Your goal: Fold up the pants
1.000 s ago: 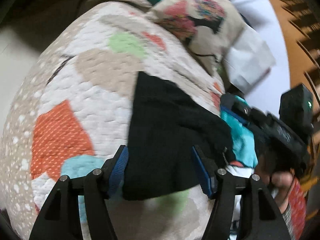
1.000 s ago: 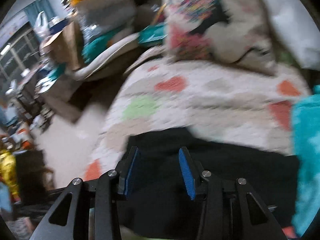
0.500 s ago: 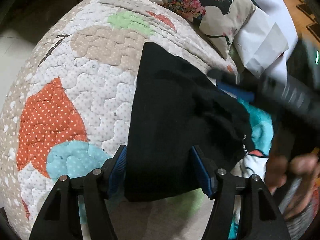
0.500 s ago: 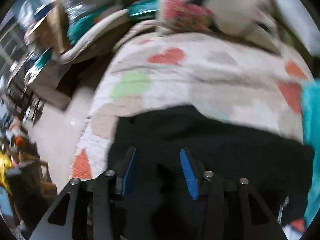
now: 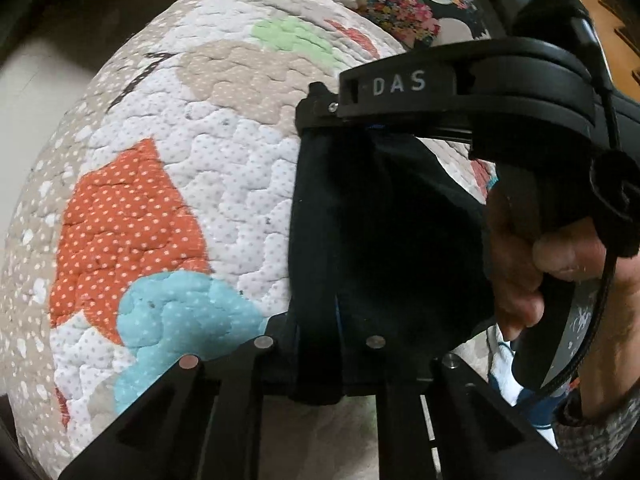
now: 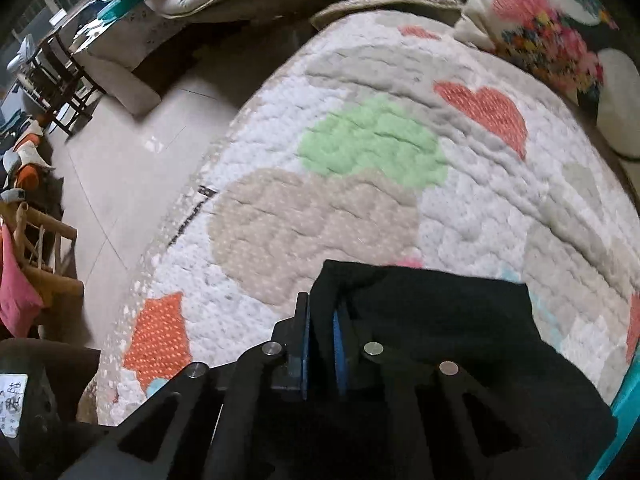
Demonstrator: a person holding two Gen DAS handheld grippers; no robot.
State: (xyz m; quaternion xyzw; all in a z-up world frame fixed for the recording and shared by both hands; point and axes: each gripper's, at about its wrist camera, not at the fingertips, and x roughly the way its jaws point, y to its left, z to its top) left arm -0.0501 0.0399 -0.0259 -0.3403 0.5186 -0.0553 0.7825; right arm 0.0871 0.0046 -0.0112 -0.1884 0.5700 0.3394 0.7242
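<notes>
The black pants (image 5: 384,232) lie folded on a quilted bedspread (image 5: 168,184) with coloured patches. My left gripper (image 5: 318,332) is shut on the near left corner of the pants. My right gripper (image 6: 322,320) is shut on the far left corner of the pants (image 6: 432,320); in the left wrist view it reaches in from the right (image 5: 320,120), held by a hand (image 5: 560,264). The cloth between the two grippers is lifted slightly off the quilt.
A floral pillow (image 6: 548,28) lies at the head of the bed, also in the left wrist view (image 5: 408,8). The bed edge drops to a tiled floor (image 6: 120,160) on the left. Chairs and clutter (image 6: 36,208) stand beyond. Teal cloth (image 6: 628,392) lies at the right.
Both grippers were open around the pants' edge and have closed on the cloth. The right gripper swung in across the far edge of the pants.
</notes>
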